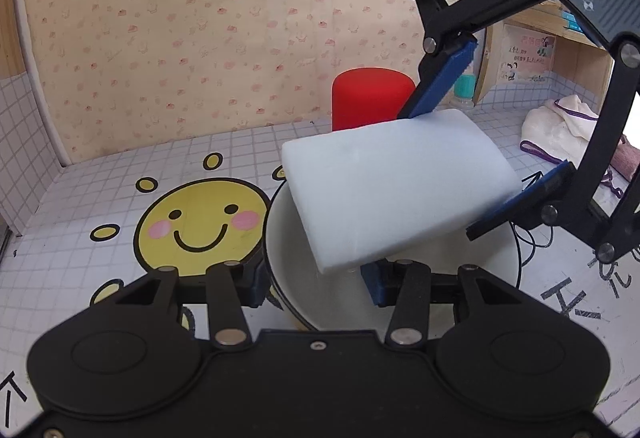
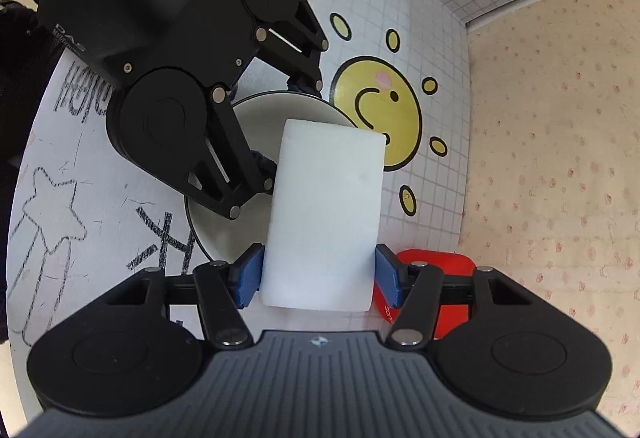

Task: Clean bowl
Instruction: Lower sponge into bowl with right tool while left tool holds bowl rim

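Your right gripper [image 2: 319,275] has the white sponge [image 2: 326,214] between its blue pads, hanging right over the bowl [image 1: 298,274], which your left gripper [image 1: 316,288] pinches by the rim.

The right gripper [image 2: 319,275] holds a white sponge block [image 2: 326,214] between its blue pads [image 2: 250,275], one pad at each long side of the block's near end, and the block reaches away over a white bowl [image 2: 224,226] on the grid-patterned table [image 2: 432,174]. The left gripper [image 2: 280,126], black and large in the upper left, reaches down to the bowl's rim, its fingertips hidden behind the bowl and block. A yellow smiling sun print [image 2: 390,110] lies on the table just right of the bowl, and a red container [image 2: 452,298] sits near, right of the block.
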{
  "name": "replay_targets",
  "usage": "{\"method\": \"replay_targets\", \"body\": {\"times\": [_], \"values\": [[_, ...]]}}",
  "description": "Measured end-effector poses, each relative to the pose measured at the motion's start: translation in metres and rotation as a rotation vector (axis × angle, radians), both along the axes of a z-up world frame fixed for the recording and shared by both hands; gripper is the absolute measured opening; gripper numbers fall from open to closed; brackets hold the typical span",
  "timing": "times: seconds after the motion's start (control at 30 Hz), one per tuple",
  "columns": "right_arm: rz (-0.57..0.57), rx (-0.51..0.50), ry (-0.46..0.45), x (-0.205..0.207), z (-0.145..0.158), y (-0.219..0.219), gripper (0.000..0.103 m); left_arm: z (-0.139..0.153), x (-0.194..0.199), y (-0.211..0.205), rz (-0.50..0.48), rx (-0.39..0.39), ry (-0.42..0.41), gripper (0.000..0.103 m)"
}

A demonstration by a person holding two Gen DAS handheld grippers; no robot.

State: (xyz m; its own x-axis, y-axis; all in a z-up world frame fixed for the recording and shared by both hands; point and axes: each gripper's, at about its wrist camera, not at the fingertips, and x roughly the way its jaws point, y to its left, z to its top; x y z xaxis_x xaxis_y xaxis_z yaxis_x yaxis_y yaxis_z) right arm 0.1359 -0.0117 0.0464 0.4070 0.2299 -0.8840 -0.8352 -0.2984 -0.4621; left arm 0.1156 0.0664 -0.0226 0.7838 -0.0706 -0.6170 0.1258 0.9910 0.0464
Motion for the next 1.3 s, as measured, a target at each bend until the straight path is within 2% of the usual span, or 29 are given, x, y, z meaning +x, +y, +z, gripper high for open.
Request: {"method": "replay_targets", "body": {"times": [0.03, 0.1, 0.17, 0.33, 0.43, 0.6, 0.7, 0.8, 0.87, 0.9, 0.93, 1.13, 1.3], "values": [[0.002, 0.002, 0.004, -0.002, 0.001, 0.0, 0.066, -0.001, 0.0, 0.001, 0.002, -0.006, -0.001, 0.049], [-0.017, 0.059, 0.016, -0.003, 0.007, -0.004, 0.078, -0.001, 0.0, 0.002, 0.006, -0.009, -0.001, 0.049], [-0.044, 0.112, 0.022, -0.002, 0.012, -0.01, 0.082, -0.001, -0.001, 0.002, 0.01, -0.01, 0.0, 0.049], [-0.131, 0.244, 0.038, -0.002, 0.024, -0.03, 0.082, -0.001, -0.003, 0.003, 0.019, -0.005, -0.003, 0.049], [-0.232, 0.382, 0.101, 0.007, 0.029, -0.046, 0.082, -0.002, -0.005, 0.004, 0.029, -0.002, -0.005, 0.049], [-0.53, 0.645, 0.245, 0.028, 0.027, -0.075, 0.082, 0.0, -0.009, 0.001, 0.043, 0.041, -0.006, 0.049], [-0.687, 0.758, 0.385, 0.04, 0.021, -0.089, 0.082, 0.002, -0.01, -0.001, 0.059, 0.068, 0.002, 0.049], [-0.773, 0.826, 0.457, 0.047, 0.013, -0.094, 0.081, 0.002, -0.01, -0.001, 0.066, 0.074, 0.012, 0.049], [-0.774, 0.82, 0.458, 0.046, 0.007, -0.09, 0.078, 0.002, -0.01, -0.001, 0.064, 0.07, 0.015, 0.051], [-0.748, 0.812, 0.457, 0.045, 0.005, -0.088, 0.066, 0.001, -0.01, -0.001, 0.064, 0.07, 0.014, 0.053], [-0.733, 0.807, 0.467, 0.044, 0.003, -0.087, 0.061, 0.001, -0.011, -0.001, 0.069, 0.075, 0.011, 0.054], [-0.69, 0.863, 0.533, 0.055, -0.001, -0.095, 0.057, 0.0, -0.01, 0.003, 0.07, 0.059, 0.018, 0.055], [-0.605, 0.879, 0.554, 0.054, 0.003, -0.096, 0.057, -0.001, -0.008, 0.003, 0.064, 0.058, 0.02, 0.055]]}}
